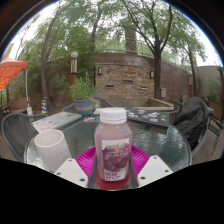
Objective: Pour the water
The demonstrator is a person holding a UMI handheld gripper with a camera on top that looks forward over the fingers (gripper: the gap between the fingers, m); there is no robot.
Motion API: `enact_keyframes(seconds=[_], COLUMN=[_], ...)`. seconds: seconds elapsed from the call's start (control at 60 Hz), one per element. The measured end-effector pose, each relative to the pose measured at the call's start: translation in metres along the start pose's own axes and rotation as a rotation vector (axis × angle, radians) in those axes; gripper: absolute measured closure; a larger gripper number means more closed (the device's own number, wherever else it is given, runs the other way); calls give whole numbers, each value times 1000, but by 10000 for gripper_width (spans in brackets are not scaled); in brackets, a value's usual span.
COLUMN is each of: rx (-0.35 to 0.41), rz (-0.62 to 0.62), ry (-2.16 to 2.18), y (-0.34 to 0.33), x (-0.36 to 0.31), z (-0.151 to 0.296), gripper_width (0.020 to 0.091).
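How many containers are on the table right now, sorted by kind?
Bottle, between the gripper's fingers: 1
White cup, beside the bottle: 1
Total: 2

- The single view rides on the gripper (112, 165), looking forward along its two fingers.
- It sits low and close over a glass table (165, 140), facing a brick wall (125, 75) and trees beyond.
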State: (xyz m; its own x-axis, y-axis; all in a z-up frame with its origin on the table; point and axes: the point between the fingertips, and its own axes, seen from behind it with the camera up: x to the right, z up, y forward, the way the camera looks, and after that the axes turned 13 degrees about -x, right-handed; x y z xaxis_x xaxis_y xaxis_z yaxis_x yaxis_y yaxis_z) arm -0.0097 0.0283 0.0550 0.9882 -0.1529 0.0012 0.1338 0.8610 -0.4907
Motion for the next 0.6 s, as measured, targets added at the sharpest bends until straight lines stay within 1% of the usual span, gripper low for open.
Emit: enact_keyframes(seconds=[0.017, 0.083, 0.217, 0.283, 0.333, 0.417, 0.517, 0.55, 0.6], rx=[-3, -9, -23, -62, -55, -44, -65, -63, -62], rz=[-2, -12, 0, 0, 3, 0, -9, -13, -21], ry=[-4, -22, 3, 27, 28, 30, 14, 10, 7], y=[0, -2, 1, 2, 0, -4, -12, -16, -25], x=[0, 1, -1, 4, 5, 6, 9, 10, 12], z=[0, 0, -4, -14, -12, -11, -18, -19, -22], gripper_width=[581, 539, 531, 481, 445, 427, 329, 317, 318])
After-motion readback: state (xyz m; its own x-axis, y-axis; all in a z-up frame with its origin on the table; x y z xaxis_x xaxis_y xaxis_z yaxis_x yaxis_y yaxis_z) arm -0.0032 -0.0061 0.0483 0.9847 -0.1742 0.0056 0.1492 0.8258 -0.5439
